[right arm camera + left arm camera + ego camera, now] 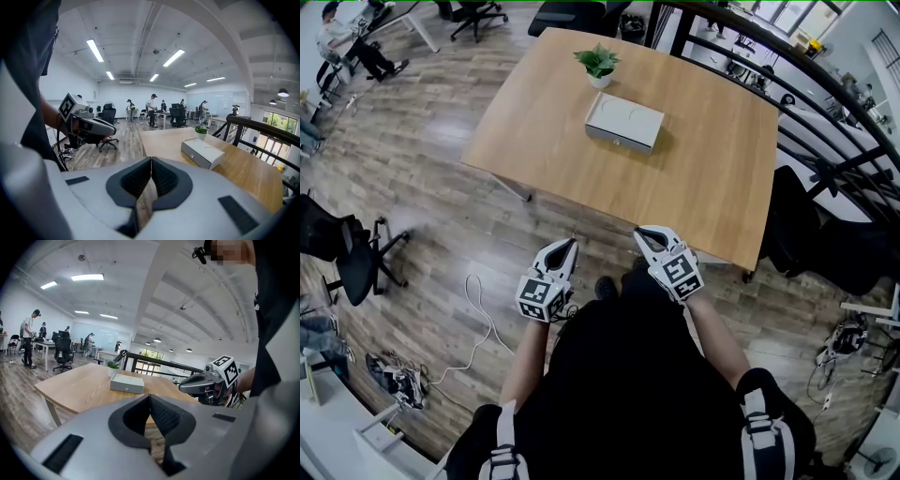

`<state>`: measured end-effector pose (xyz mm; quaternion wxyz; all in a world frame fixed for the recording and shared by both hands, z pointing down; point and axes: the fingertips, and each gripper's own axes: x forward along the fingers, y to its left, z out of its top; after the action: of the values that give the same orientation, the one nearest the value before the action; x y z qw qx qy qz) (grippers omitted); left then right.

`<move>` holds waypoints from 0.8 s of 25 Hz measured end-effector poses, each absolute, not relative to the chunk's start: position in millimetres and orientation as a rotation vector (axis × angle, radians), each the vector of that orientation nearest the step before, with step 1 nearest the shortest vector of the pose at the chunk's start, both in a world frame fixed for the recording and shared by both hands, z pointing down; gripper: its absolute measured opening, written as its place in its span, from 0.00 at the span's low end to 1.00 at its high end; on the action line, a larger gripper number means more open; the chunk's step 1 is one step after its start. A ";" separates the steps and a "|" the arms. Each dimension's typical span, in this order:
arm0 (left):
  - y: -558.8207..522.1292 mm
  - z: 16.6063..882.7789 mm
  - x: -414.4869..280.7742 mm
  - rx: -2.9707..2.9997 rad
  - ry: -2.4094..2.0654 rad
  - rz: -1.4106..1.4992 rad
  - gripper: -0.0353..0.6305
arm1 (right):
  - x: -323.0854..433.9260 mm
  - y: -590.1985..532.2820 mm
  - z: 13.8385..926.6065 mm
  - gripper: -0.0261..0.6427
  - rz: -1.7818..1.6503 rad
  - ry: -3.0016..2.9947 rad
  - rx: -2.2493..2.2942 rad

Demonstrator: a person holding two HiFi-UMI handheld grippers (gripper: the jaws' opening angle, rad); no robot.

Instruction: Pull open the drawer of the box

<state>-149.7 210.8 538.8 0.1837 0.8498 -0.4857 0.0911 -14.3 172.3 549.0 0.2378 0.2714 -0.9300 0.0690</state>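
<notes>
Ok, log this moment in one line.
phase: pre-approach | left gripper: shut, empty | right gripper: shut, empty | box: on table, drawer closed, untouched

box [624, 123]: well ahead of the right claw [645, 232]; drawer handle too small to tell.
tabletop [703, 187]: near edge partly hidden behind that claw.

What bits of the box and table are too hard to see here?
- Inside the box: hidden in every view, because its drawer is shut.
- Drawer knob: too small to make out in the head view.
- Right end of the table: covered by the right tongs in the left gripper view.
</notes>
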 end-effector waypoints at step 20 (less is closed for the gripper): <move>119.8 534.6 -143.3 2.330 -1.439 0.281 0.09 | -23.4 73.1 552.4 0.08 0.218 -2.592 0.627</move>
<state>-143.3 119.8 534.6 0.1930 0.8305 -0.5129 0.1002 -23.4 73.1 552.4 0.2309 0.2279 -0.9426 0.0792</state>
